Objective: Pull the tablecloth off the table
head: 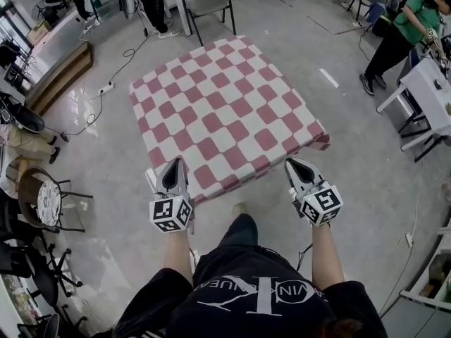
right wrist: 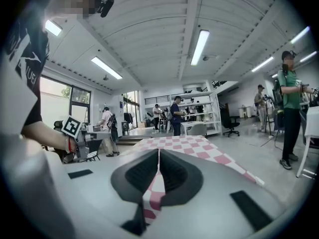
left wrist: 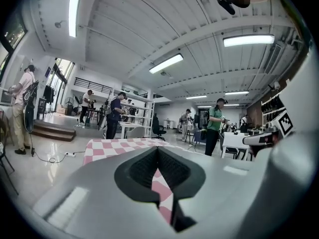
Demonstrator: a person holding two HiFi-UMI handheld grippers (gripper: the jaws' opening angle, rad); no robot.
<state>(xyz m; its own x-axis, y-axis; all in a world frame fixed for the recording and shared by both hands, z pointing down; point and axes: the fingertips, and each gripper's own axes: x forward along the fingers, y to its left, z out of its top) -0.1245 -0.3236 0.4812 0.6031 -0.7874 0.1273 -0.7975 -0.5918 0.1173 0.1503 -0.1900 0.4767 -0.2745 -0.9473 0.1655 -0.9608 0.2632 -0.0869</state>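
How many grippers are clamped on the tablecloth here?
2. The left gripper pinches the near edge of the tablecloth by its left corner; the right gripper pinches the same edge toward the right corner. Both have their jaws closed on the fabric; none is hidden.

Pink-checked tablecloth [left wrist: 115,144] edge tight in the jaws of the left tool [left wrist: 158,152].

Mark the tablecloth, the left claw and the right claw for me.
tablecloth [head: 225,108], head view, centre of the checked top.
left claw [head: 177,162], head view, closed tips at the tablecloth's near edge.
right claw [head: 289,163], head view, closed tips at the tablecloth's near edge.
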